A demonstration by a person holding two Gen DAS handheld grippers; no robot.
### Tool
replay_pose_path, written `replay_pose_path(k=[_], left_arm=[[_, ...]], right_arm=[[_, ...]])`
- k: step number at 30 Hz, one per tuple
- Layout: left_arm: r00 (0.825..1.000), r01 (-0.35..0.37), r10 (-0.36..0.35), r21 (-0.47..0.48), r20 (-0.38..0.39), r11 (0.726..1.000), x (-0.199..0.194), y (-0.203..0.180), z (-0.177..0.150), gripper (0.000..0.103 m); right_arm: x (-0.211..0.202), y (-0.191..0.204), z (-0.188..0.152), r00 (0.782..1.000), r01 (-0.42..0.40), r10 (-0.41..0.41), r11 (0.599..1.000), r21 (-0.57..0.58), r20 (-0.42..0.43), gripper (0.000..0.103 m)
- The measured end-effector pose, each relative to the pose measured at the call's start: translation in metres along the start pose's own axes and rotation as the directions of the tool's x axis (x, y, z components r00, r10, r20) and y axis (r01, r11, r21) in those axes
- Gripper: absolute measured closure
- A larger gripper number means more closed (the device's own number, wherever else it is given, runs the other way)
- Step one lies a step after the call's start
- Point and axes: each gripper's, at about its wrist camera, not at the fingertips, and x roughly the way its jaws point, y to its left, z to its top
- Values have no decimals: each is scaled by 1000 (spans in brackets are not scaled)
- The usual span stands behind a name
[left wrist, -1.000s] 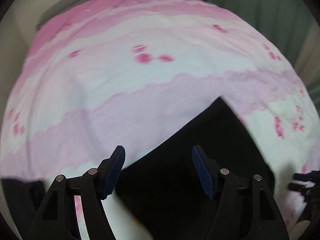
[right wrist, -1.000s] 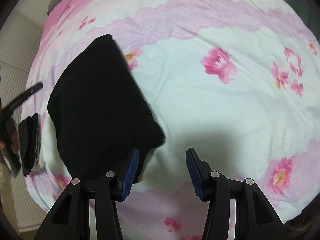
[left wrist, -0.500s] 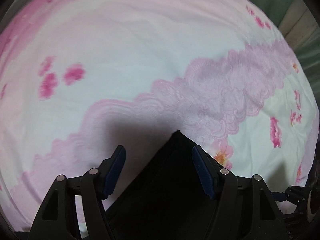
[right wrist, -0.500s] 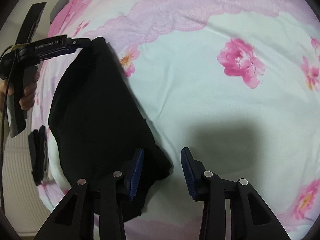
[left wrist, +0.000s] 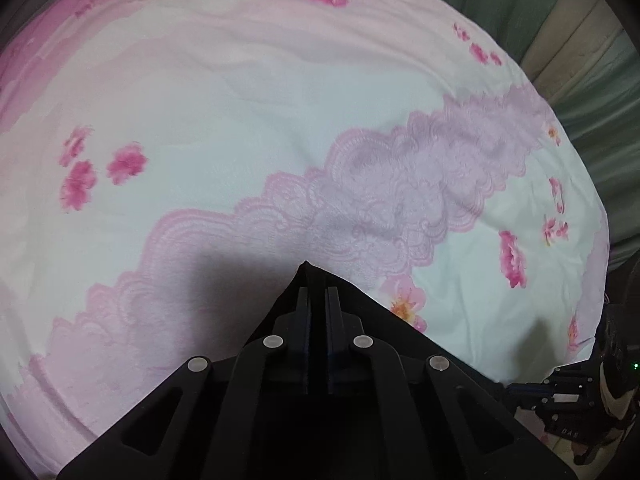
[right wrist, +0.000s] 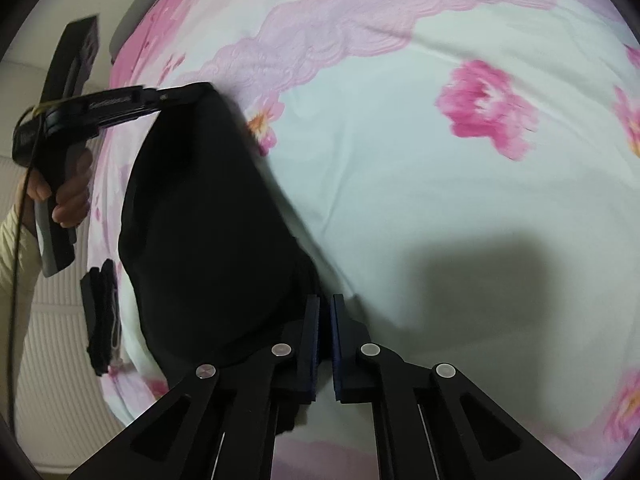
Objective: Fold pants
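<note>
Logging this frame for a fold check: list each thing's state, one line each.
Left gripper: shut on a corner of the black pants.
Right gripper: shut on the pants' edge.
Black pants: partly folded on the floral bedsheet.
Floral bedsheet: spread flat.

A bedroom in a home is showing here. A bed [left wrist: 240, 92] is filling both views, wearing a soft sheet [right wrist: 420, 184] printed with pink flowers and lilac lace-like bands on pale white. Past the bed's far right edge, a green curtain [left wrist: 592, 112] is hanging in folds, with a strip of beige wall or frame beside it. At the bed's far left corner in the right wrist view, a grey headboard or mattress edge [right wrist: 136, 12] is peeking out. Below the bed's left edge, a pale ribbed surface [right wrist: 52, 360] is lying, perhaps a floor mat or cover; which one is hard to tell.
</note>
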Motion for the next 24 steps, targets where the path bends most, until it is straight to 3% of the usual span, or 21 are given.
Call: replay_pose_path(k=[10,13,14,15,17,20,24], left_arm=[[998,-55,56,11,-26,998,6,-2,6,93],[984,-177,177,52,11,983,-4,-6,8,83],[978,-207,206,65,28,976,-9,-8,7,72],[973,-229,226,74,44,971,-15,-9,5,59],[970,-231,225,60,93,971,-33,-7,-2,55],[957,-241,243,-31,160,970,-67,4,-25,45],[942,-227,270,-213,201,950,-108,32,-80,37]], right_arm=[[-7,-9,-8,995,94,-93,995,35,-31,97],[-8,-21,-12,986,158,-153,984,86,-62,80],[-11,-26,-14,984,172,-166,981,93,-67,75],[-16,-30,-15,985,169,-163,980,105,-61,73],[-24,-33,-15,985,171,-166,978,119,-53,61],[-37,-30,-11,988,154,-154,981,114,-9,43],[-49,-11,-2,992,111,-114,992,55,49,38]])
